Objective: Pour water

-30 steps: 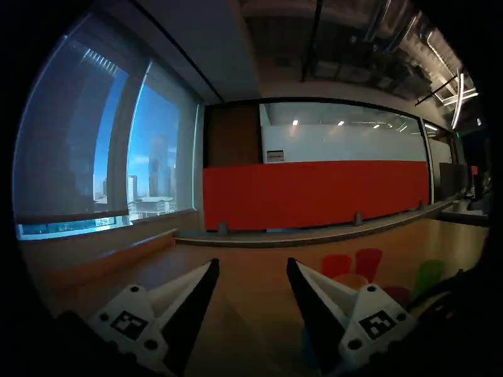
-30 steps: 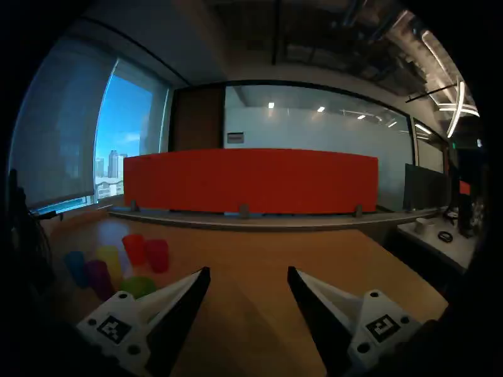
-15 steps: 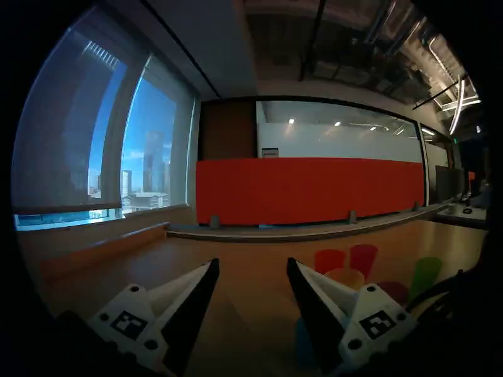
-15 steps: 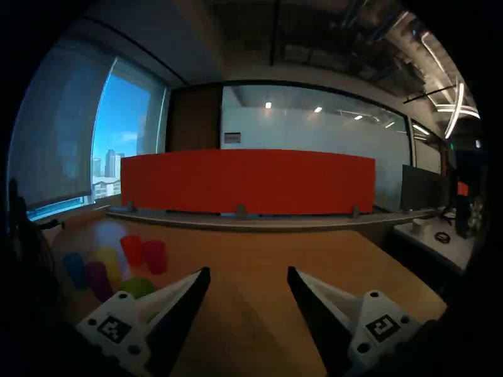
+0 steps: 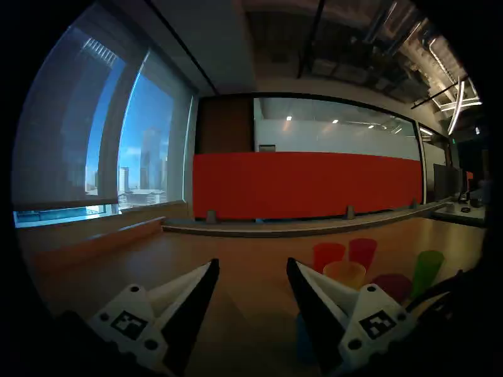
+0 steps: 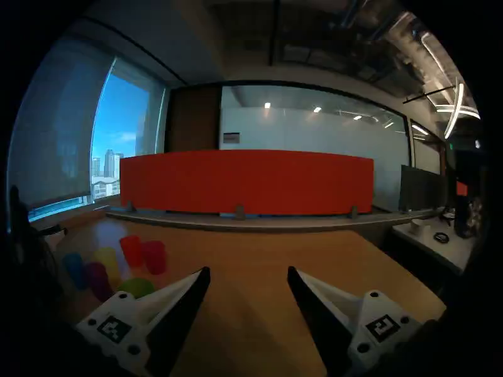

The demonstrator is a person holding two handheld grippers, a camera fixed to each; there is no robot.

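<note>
Six in a bunch on the bench (image 6: 251,251), ahead and left of my right claw (image 6: 248,270): blue cup (image 6: 74,269), purple cup (image 6: 97,279), yellow cup (image 6: 109,262), red cup (image 6: 132,250), pink cup (image 6: 156,256) and green cup (image 6: 137,287). The green cup is partly behind my claw's left finger. The light is dim, so I cannot tell whether any of them holds water.

From my left claw (image 5: 252,261) the same bunch sits to the right. The blue cup (image 5: 304,333) is mostly hidden behind the right finger, and the purple cup (image 5: 393,286) is partly hidden too.

Both claws gape wide and hold nothing.

Since a second ago the left gripper view has swung, so the bunch shows more fully. The right gripper view has barely shifted.
</note>
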